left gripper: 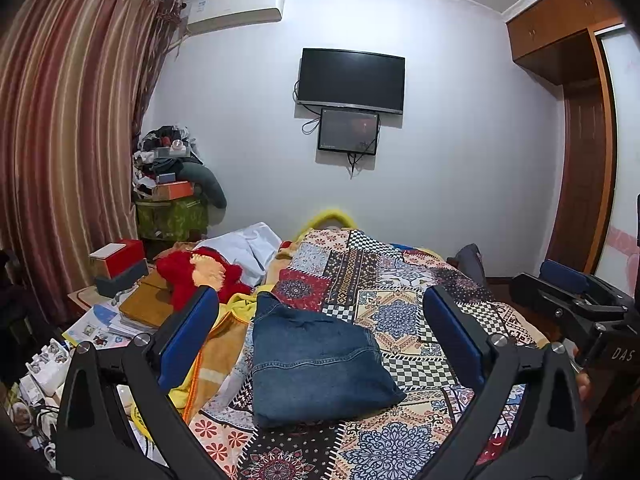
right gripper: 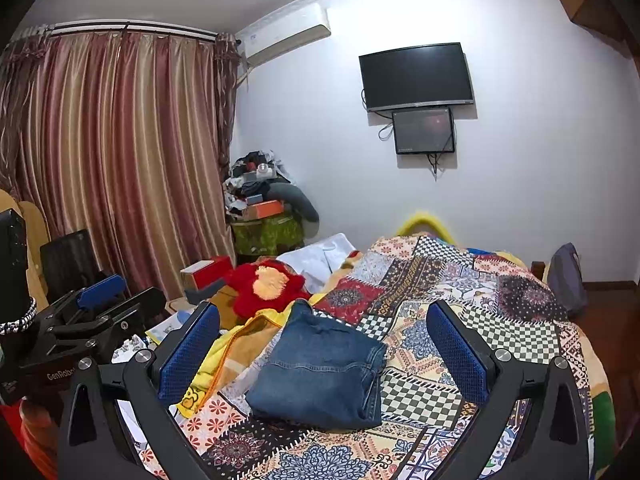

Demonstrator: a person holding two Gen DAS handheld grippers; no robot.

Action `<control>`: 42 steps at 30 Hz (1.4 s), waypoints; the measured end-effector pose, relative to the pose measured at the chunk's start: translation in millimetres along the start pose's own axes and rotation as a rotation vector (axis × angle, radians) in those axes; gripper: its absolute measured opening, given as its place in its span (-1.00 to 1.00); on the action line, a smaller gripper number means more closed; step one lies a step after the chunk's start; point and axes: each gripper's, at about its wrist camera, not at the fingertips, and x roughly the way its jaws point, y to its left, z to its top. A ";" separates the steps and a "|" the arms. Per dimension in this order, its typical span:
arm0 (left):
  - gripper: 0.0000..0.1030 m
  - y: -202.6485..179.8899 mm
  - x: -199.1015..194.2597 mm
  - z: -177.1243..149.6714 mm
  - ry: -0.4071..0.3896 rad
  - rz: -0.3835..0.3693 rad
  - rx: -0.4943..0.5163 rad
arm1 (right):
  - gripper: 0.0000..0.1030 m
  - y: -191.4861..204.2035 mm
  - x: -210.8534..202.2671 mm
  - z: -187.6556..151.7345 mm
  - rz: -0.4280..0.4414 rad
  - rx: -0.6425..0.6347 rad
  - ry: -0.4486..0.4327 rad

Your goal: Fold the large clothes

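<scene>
Left wrist view: folded jeans (left gripper: pixel 316 364) lie on the quilt (left gripper: pixel 420 320), near centre. Left gripper (left gripper: pixel 320 320) and right gripper (right gripper: pixel 322 344) hover with fingers spread, empty. A careless snag could undo the fold.

Folded jeans (left gripper: pixel 320 364) lie on patchwork bedspread (left gripper: pixel 404 304), between the spread fingers of left gripper (left gripper: pixel 320 334). Right gripper (right gripper: pixel 322 344) hangs above too, right of the left one. Plush toy (left gripper: pixel 200 274) left-behind jeans. 2 screens on far wall, TV (left gripper: pixel 352 80) above small monitor (left gripper: pixel 348 131).
</scene>
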 end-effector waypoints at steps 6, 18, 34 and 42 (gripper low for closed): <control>0.99 2.4 2.5 -0.7 0.005 -0.003 -0.004 | 0.99 -2.1 -1.0 0.9 0.000 0.008 0.004; 0.99 5.5 3.8 -2.5 0.005 -0.004 -0.012 | 0.99 -2.6 0.7 1.2 -0.001 0.010 0.008; 0.99 -4.0 5.6 -5.4 0.006 -0.011 -0.017 | 0.99 -1.8 0.9 1.4 -0.002 0.008 0.008; 0.99 -9.6 6.4 -4.3 0.010 -0.025 -0.023 | 0.99 -2.2 0.8 1.7 -0.006 0.005 0.006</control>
